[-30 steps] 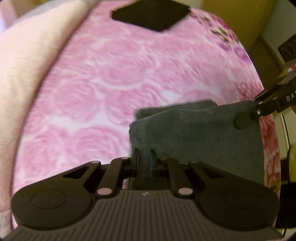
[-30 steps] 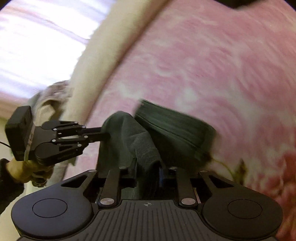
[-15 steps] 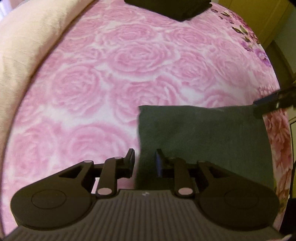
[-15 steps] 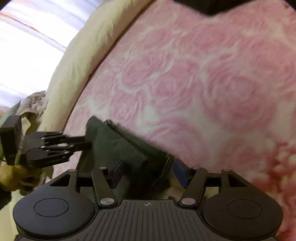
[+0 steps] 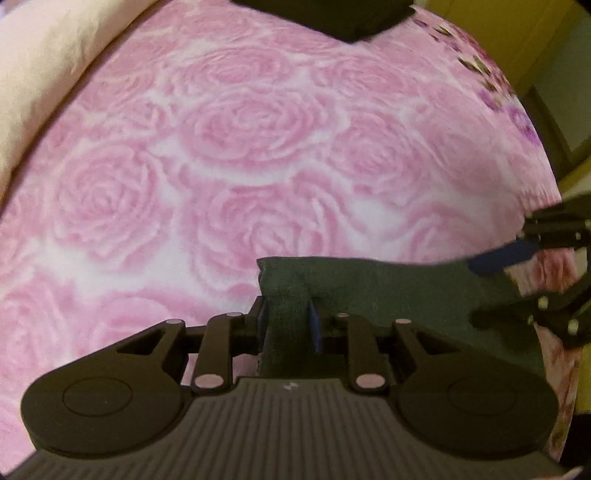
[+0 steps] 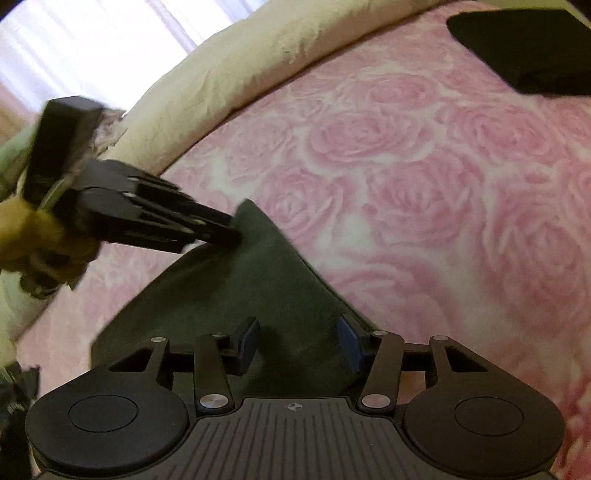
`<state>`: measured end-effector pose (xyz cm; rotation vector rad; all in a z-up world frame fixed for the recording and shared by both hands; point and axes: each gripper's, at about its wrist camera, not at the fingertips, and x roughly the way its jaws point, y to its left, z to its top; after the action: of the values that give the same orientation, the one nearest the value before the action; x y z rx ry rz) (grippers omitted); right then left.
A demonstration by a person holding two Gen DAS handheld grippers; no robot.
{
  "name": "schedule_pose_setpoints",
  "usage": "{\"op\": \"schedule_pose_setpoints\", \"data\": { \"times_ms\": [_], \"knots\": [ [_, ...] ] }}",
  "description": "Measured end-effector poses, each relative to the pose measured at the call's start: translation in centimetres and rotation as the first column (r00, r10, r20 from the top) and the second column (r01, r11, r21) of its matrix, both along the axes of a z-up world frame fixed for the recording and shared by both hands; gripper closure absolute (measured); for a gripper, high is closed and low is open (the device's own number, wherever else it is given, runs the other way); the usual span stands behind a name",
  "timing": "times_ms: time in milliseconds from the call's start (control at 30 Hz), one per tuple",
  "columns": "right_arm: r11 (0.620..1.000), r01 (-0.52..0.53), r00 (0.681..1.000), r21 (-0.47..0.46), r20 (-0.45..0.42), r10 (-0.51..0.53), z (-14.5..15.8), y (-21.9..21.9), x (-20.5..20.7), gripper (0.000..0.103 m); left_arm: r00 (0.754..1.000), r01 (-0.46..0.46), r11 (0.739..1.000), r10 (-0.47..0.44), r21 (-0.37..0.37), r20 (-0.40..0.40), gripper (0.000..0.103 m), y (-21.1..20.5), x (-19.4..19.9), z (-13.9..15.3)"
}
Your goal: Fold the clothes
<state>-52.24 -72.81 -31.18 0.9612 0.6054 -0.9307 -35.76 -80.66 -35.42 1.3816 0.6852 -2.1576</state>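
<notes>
Both our grippers meet the cloth [image 5: 388,295]: left gripper [image 5: 288,319] pinches it, right gripper [image 6: 299,341] gapes; no writing legible.

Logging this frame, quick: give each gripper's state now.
Left gripper: shut on the dark grey cloth.
Right gripper: open, fingers either side of the cloth, not pinching it.

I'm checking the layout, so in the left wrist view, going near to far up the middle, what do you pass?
left gripper → dark green garment → pink rose bedspread → black folded item at the far edge.
</notes>
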Motion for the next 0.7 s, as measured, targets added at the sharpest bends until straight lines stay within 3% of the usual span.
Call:
{"op": "schedule_pose_setpoints", "data": {
  "times_ms": [200,433,567,700],
  "knots": [
    [0.998,0.022,1.0,0.063,0.015,-0.023,-1.2,-1.0,-1.6,0.051,0.999,-0.053,0.998,0.053,0.035,0.001,0.076,-0.3,0.6,0.4],
    [0.996,-0.016,0.998,0.085,-0.052,0.021,1.0,-0.8,-2.0,0.051,0.997,-0.062,0.997,0.064,-0.044,0.042,0.079,1.4,2.1,3.9],
    [0.994,0.0,0.999,0.111,-0.043,0.005,1.9,-0.7,-2.7,0.051,0.983,-0.171,0.984,0.173,-0.05,0.062,0.079,3.9,6.3,5.7],
    [0.994,-0.061,0.998,0.087,-0.021,0.063,3.2,-1.9,-2.0,0.051,0.943,-0.319,0.947,0.32,-0.019,0.09,0.076,7.0,10.8,6.0]
  ]
}}
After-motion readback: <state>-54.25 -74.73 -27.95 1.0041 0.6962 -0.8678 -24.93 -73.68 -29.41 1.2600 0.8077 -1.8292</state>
